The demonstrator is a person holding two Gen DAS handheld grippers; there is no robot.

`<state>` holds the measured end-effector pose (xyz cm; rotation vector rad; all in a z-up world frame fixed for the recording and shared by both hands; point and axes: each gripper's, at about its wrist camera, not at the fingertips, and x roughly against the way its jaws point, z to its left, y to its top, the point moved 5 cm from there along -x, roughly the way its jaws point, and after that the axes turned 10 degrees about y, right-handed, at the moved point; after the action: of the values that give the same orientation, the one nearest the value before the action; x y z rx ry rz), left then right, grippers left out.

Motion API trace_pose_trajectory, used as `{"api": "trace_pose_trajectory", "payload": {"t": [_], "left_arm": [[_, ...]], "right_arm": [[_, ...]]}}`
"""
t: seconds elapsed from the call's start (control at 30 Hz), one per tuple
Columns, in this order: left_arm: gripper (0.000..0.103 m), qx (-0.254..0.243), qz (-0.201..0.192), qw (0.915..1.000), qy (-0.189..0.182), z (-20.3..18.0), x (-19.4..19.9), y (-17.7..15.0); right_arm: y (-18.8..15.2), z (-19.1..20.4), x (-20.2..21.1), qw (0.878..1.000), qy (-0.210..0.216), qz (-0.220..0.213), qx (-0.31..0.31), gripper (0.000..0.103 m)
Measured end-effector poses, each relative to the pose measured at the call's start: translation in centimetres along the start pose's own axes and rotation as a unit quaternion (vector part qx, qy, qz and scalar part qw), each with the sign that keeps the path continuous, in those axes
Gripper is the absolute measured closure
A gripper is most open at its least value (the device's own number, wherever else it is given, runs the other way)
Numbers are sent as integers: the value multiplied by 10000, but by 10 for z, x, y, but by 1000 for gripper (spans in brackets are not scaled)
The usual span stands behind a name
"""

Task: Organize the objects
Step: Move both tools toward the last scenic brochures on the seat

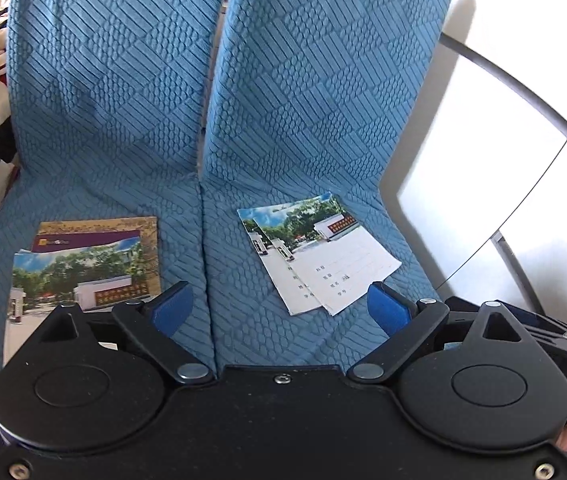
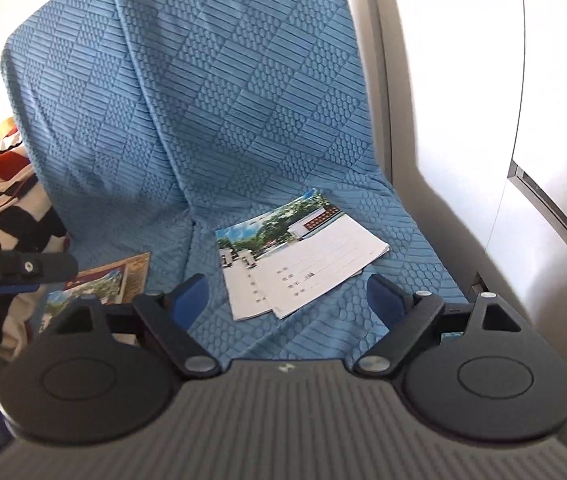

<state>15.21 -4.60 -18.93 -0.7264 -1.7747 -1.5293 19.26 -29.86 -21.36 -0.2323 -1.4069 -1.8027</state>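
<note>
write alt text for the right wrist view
The open right tool hovers over two overlapping notebooks on a blue textured seat cover. Left of them lie more booklets, with the left tool above.

Both grippers (image 1: 279,308) (image 2: 287,300) are black, with blue-padded jaws and silver rivets.

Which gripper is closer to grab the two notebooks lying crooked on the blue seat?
Probably the right gripper: it is open, with the two notebooks straight ahead between its fingers. The left gripper sits nearer the other stack.
</note>
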Motion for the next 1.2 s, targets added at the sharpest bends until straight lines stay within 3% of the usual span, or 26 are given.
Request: {"api": "trace_pose_trajectory", "payload": {"t": [0.37,0.5,0.67,0.83,0.97,1.07,1.2], "left_arm": [[12,-12,89,9999,116,-15,-38,-3],[12,97,170,9998,67,-18,-50,-7],[20,257,377,9989,-138,-19,-70,-11],[29,483,617,9964,-335,-17,-93,-17],[37,784,855,9917,-561,-17,-112,-21],[51,980,1028,9868,-782,-20,-127,-23],[53,1303,1203,9791,-992,-24,-149,-26]], "right_arm": [[1,-28,-28,9983,140,39,-563,16],[-2,-31,-45,9980,32,199,-595,16],[-4,-41,-67,9970,42,52,-774,16],[-7,-61,-96,9917,228,39,-1264,27],[-9,-87,-111,9812,321,110,-1899,42],[-10,-100,-122,9746,381,110,-2205,53],[-13,-115,-140,9668,278,305,-2521,71]]}}
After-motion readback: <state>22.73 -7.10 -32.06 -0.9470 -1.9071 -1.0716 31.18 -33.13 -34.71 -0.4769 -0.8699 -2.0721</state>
